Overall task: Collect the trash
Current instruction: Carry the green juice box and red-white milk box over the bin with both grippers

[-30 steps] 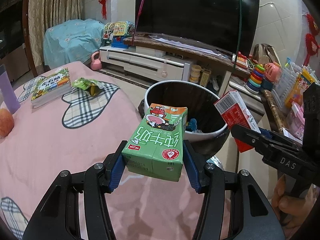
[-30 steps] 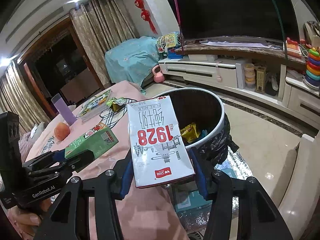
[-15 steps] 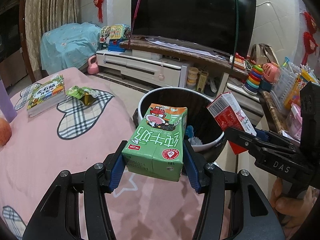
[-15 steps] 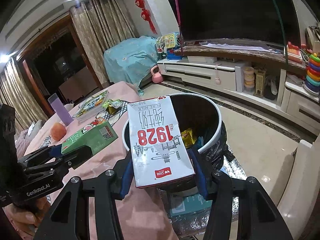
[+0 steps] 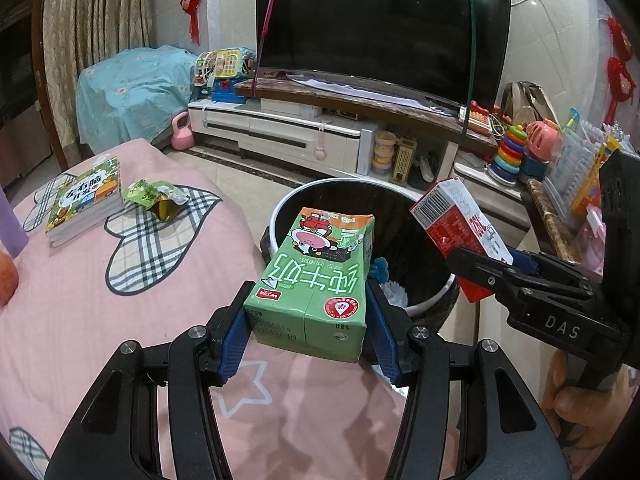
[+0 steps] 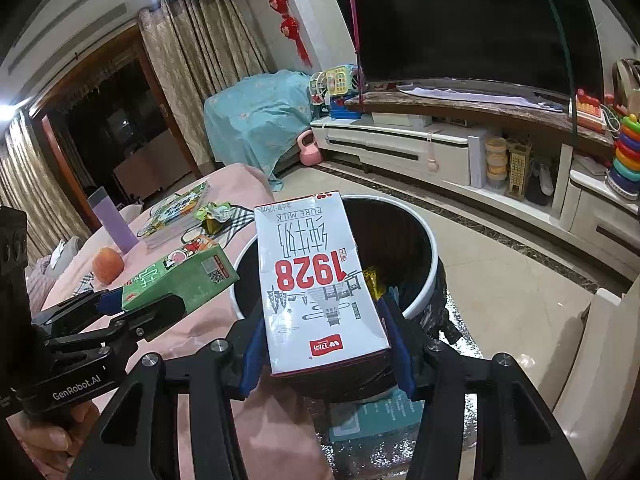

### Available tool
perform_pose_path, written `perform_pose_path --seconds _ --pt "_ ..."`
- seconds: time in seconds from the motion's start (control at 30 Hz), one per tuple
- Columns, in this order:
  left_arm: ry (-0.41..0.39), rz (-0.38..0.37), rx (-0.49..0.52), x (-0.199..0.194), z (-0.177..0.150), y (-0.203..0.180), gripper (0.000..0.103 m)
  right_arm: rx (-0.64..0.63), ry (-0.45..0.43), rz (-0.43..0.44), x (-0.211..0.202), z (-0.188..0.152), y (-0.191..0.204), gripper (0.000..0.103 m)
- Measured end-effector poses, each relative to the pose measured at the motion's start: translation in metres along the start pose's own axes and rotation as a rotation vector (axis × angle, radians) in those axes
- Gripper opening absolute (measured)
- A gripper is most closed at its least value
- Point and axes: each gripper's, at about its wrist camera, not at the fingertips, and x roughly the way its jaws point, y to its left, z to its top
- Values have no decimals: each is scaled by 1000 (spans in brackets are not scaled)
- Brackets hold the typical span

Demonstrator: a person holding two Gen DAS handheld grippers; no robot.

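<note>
Between the blue rubber pads of the left gripper (image 5: 306, 330), in the left wrist view, sits a green rectangular cardboard milk carton (image 5: 316, 284), pinched on both narrow sides, its glossy printed face up and its creased far end reaching over the near rim of a round bin with a white plastic rim and black liner (image 5: 280, 208). Inside the bin a bit of blue and white litter shows past the carton's right edge. To the right, the right gripper (image 5: 486, 268) clamps a red-and-white cardboard milk carton (image 5: 456, 220), tilted with its barcode end up above the bin's right side; a hand (image 5: 580, 400) grips the handle below. On the pink quilted cloth with plaid heart patches (image 5: 80, 320) lie a stack of picture books (image 5: 84, 200) and, just beside it, a crumpled green foil wrapper (image 5: 154, 198), well apart from both grippers. A large dark curved television (image 5: 380, 28) stands on a white low cabinet behind.

Over in the right wrist view, the right gripper (image 6: 324, 354) pinches the red-and-white carton (image 6: 316, 292) flat side up, its white face printed with large red digits, covering much of the bin's (image 6: 424, 240) mouth. A yellow foil wrapper (image 6: 374, 280) in the bin shows only here. The left gripper (image 6: 132, 306) holds the green carton (image 6: 180, 276) left of the bin rim, above the cloth. Only here appear an orange round fruit (image 6: 108, 266) and a lilac plastic tumbler (image 6: 114, 220), plus silvery crinkled foil (image 6: 400, 452) under the bin.
</note>
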Motion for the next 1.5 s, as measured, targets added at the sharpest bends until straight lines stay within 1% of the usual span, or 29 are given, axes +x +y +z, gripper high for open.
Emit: perform_pose_path --seconds 0.73,1.5 --pt "14 14 55 33 32 -14 53 -37 56 -42 27 26 -8 53" --pt "77 37 79 65 40 -16 53 -43 118 -47 47 37 -19 53"
